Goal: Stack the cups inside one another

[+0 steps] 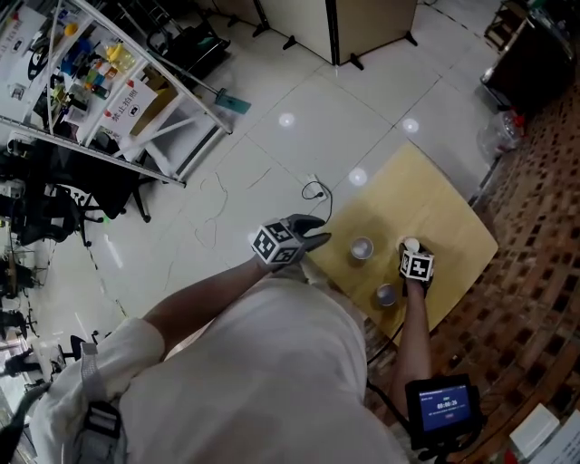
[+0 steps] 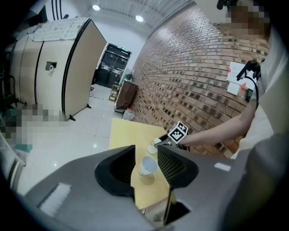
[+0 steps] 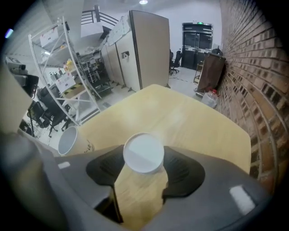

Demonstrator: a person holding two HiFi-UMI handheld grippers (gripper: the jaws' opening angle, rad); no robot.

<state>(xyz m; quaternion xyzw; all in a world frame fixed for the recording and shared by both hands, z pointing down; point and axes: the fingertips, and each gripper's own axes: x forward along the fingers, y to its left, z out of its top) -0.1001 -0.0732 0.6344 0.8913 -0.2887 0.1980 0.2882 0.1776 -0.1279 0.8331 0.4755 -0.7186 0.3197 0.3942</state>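
Three paper cups stand on the yellow table (image 1: 444, 213). My right gripper (image 1: 414, 255) (image 3: 143, 159) comes down steeply over a white cup (image 1: 410, 243) (image 3: 143, 151), its pads lying against the cup's sides. A second cup (image 1: 362, 247) (image 2: 147, 166) stands upright just ahead of my left gripper (image 1: 316, 240) (image 2: 146, 155), which is open at the table's left edge and holds nothing. The third cup (image 1: 387, 294) stands near the front edge. In the right gripper view a brown cup (image 3: 67, 140) with a white inside shows at the left.
The table is small, with tiled floor (image 1: 272, 154) to its left and a brick surface (image 1: 535, 272) close on its right. A metal shelf rack (image 1: 118, 91) and a partition panel (image 1: 362, 23) stand farther off. A cable (image 1: 315, 190) lies by the table's far corner.
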